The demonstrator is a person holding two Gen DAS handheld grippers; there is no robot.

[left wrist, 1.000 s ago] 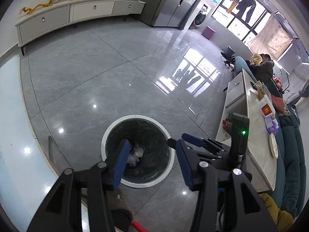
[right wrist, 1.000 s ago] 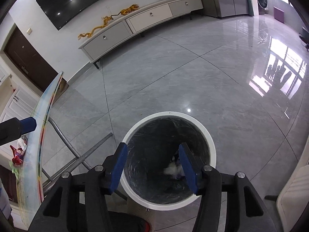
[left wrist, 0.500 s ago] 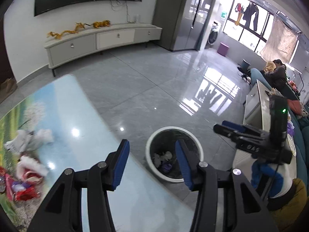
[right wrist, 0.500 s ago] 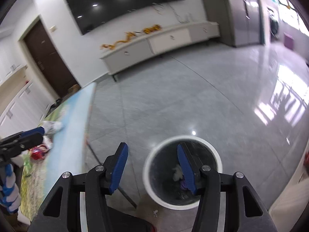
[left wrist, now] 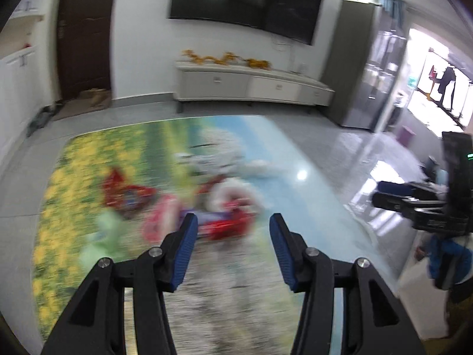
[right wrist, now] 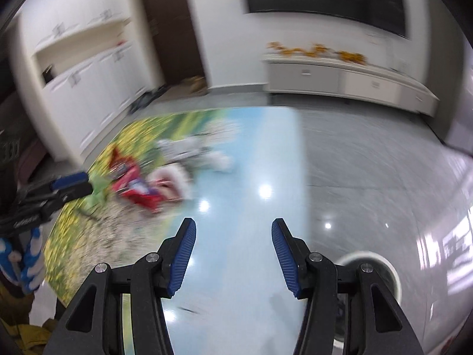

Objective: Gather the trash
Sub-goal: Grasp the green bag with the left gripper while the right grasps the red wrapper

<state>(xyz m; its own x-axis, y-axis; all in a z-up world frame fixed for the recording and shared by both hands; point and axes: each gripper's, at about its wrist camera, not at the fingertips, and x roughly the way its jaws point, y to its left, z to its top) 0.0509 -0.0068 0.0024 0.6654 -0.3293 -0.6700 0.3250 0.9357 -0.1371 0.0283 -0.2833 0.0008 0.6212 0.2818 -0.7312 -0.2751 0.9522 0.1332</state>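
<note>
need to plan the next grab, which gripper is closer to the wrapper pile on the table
Left. The left gripper hangs open right over the wrapper pile; the right gripper faces bare table, beside it.

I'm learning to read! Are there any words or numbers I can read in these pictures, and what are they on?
None can be read.
Wrappers on the table: print too blurred.
Left gripper, seen from the right camera: pale lettering on its side, too blurred.
Right gripper, seen from the left camera: small lettering, too blurred.
TV and cabinet: no words showing.
</note>
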